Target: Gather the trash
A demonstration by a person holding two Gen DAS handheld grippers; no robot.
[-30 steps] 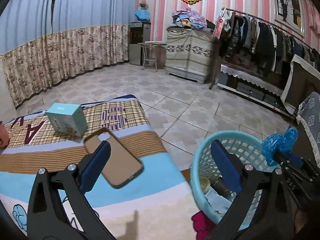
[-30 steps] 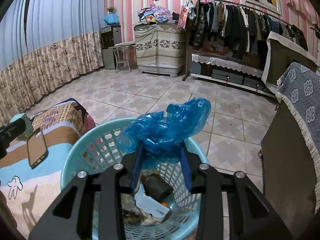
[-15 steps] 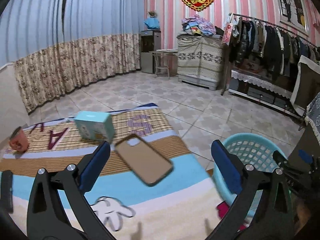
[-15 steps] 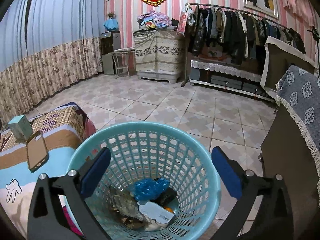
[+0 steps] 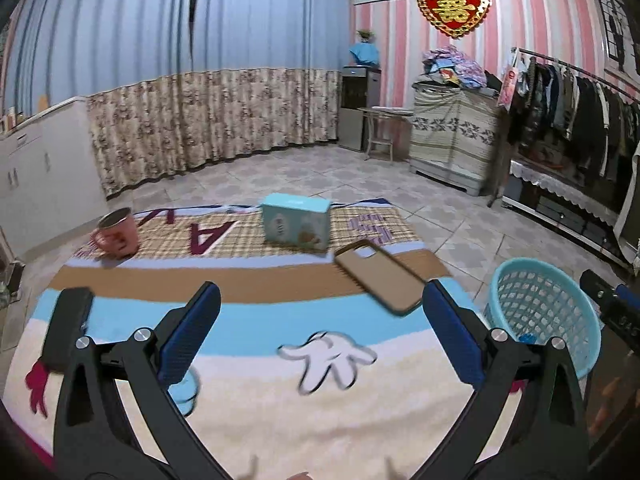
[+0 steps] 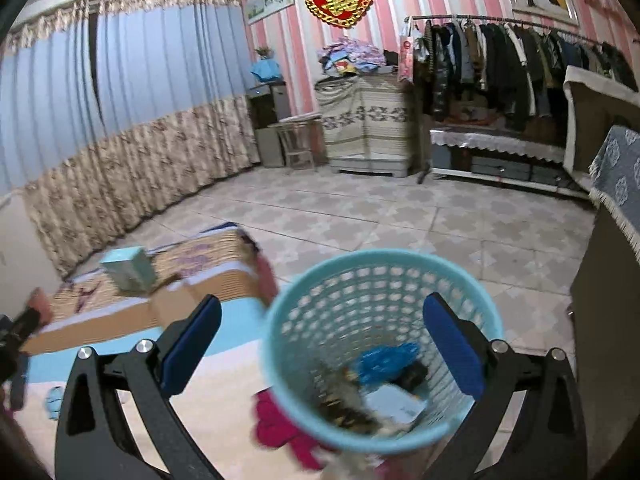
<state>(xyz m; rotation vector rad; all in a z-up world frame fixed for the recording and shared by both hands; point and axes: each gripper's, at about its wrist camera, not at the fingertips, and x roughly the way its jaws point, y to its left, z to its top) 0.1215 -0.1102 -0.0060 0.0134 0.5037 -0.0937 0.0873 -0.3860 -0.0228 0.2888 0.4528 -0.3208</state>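
A patterned cloth (image 5: 256, 360) with a cartoon glove print covers the tabletop. On it, toward 12 o'clock, a light blue box (image 5: 295, 221) stands upright on the plaid band. A pink mug (image 5: 116, 232) sits at about 10 o'clock, well apart from the box. A tan phone case (image 5: 380, 282) lies flat at about 1 o'clock, just beside the box. A black flat object (image 5: 66, 326) lies at 9 o'clock, blurred. Beyond, floral curtains (image 5: 208, 124) hang at 11 o'clock, a red heart ornament (image 5: 454, 4) at 1 o'clock, and a clothes rack (image 5: 580, 120) at 2 o'clock.
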